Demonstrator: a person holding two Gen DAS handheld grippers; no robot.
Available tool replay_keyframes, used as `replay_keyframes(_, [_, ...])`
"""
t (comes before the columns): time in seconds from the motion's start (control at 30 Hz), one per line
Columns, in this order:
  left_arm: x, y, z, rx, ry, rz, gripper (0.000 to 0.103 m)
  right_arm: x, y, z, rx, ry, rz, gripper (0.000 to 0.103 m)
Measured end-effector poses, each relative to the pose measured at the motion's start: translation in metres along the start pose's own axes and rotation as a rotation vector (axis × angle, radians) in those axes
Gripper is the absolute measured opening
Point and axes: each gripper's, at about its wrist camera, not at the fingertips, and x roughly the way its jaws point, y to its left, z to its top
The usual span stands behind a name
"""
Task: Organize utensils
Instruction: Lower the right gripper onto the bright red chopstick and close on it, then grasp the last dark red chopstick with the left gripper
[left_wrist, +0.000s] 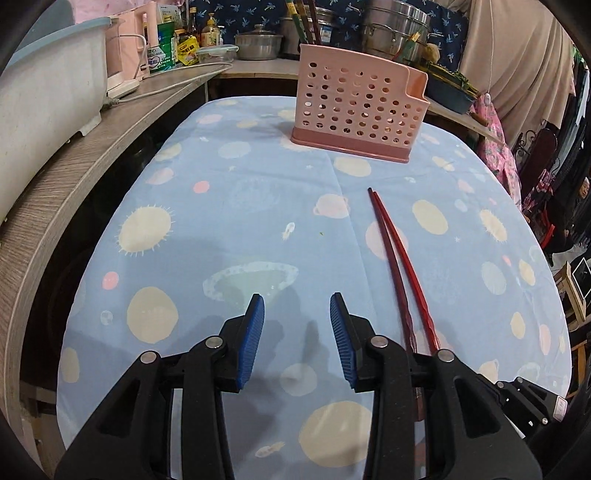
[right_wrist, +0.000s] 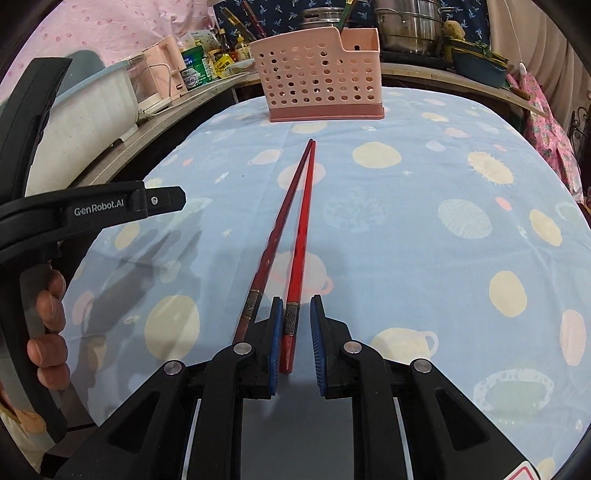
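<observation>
Chopsticks lie on the counter, long axis pointing at the holder. My right gripper straddles one's butt end, jaws apart, not clamped. Left gripper sits beside them, jaws apart, empty. Right is nearer.

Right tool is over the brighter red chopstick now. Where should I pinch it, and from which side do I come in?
Pinch the brighter red chopstick on its thick decorated butt end, just behind the metal band, coming down from above. It lies flat on the tablecloth, tip toward the pink holder, and that end already sits between the right tool pads. The darker chopstick lies outside the left pad, so keep it out.
</observation>
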Motion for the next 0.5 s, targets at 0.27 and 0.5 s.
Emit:
replay_keyframes(0.27, [-0.001, -0.007, -0.012, 0.01, 0.014, -0.005, 0.049, -0.004, -0.008, -0.005, 0.022, -0.01, -0.02, 0.007])
replay_keyframes(0.5, [0.0, -0.023, -0.022, 0.045, 0.028, -0.03, 0.052, -0.011, -0.022, -0.008, 0.064, -0.023, -0.047, 0.007])
